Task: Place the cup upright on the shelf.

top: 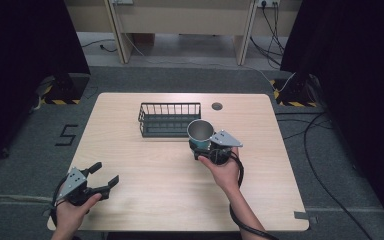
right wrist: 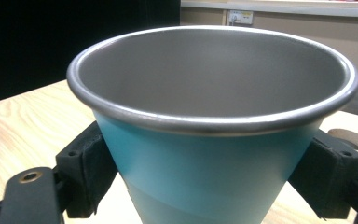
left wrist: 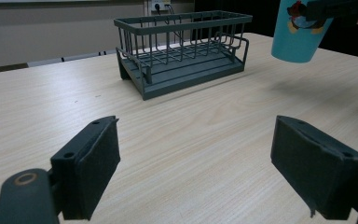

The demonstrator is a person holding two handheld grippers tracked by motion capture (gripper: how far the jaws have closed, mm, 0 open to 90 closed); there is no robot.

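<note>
A teal cup with a steel inside and rim is held upright above the table, just right of the basket's near corner. My right gripper is shut on the teal cup, one black pad pressed on each side of its wall. The same cup hangs at the top right of the left gripper view, clear of the wood. My left gripper rests near the table's front left corner, its jaws wide apart with bare table between the pads.
A dark wire basket stands empty at the back middle of the wooden table; the basket lies ahead of my left gripper. A round cable hole sits behind the cup. Cables trail on the floor to the right.
</note>
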